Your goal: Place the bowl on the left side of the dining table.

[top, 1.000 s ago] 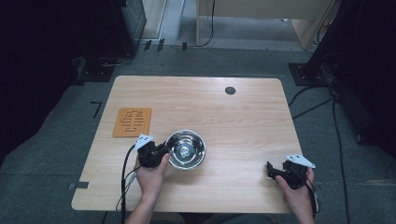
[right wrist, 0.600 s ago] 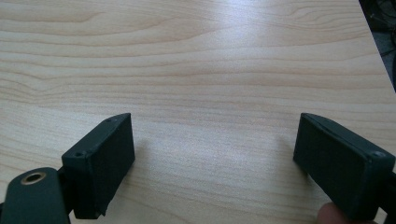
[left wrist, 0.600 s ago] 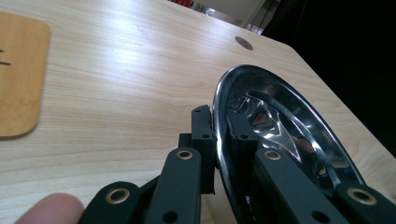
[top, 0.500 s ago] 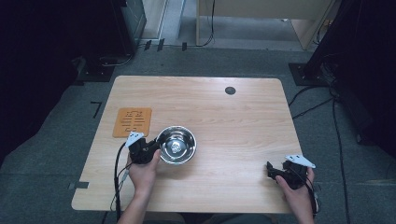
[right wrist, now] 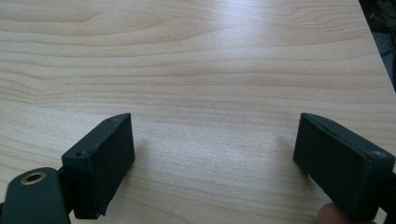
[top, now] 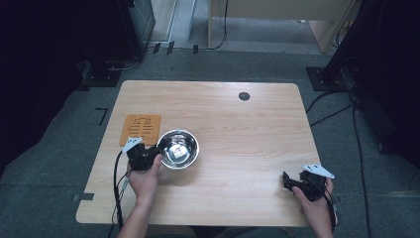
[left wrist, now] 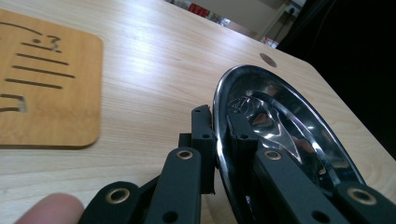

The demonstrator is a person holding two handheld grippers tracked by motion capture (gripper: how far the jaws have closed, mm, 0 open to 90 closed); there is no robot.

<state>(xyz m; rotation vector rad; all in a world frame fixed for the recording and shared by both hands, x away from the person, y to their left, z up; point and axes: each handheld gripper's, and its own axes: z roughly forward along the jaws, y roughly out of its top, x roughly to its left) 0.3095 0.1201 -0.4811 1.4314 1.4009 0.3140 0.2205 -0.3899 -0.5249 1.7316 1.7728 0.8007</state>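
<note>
Nearest the person, the right gripper [top: 292, 181] rests low on the table [top: 257, 129], well off to the bowl's right — jaws spread wide over bare wood, holding nothing, apparently just parked. The left gripper [top: 154, 154] pinches the steel bowl [top: 179, 148] by its near-left rim, one jaw inside and one outside, a grip that looks meant for dragging or lifting it. Just beyond the bowl's left side lies the orange mat [top: 142, 129] — possibly where it's headed.
</note>
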